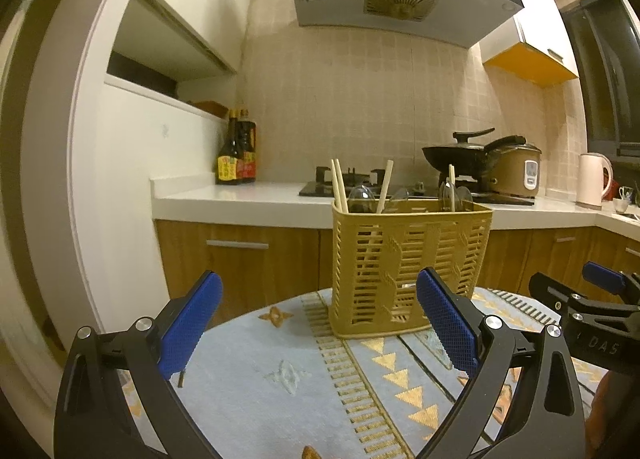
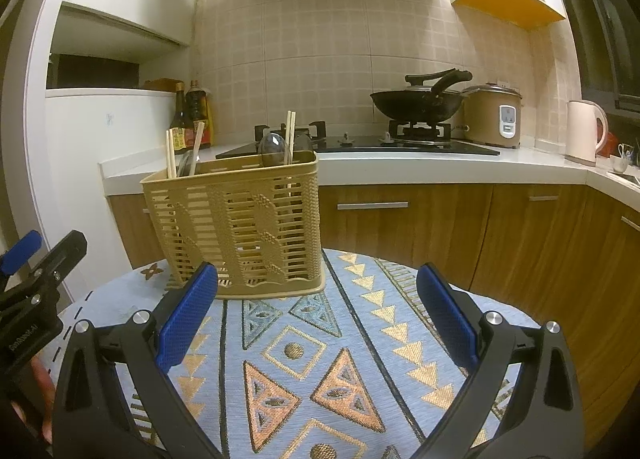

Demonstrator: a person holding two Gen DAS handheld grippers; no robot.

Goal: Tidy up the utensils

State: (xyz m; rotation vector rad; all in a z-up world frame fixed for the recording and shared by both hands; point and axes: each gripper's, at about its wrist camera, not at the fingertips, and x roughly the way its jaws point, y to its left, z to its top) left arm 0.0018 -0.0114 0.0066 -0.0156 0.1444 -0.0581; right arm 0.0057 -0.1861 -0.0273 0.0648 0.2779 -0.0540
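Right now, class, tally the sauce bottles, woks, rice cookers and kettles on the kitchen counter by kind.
Sauce bottles: 2
Wok: 1
Rice cooker: 1
Kettle: 1
Total: 5

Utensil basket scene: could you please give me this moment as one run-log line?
left tongs: open, empty | right tongs: open, empty | basket: upright on patterned cloth | chopsticks, spoons: standing in basket

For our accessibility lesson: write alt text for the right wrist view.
A tan slotted utensil basket holding chopsticks and spoons stands on a patterned tablecloth. The right hand-held gripper is open and empty in front of it; kitchen counter behind.
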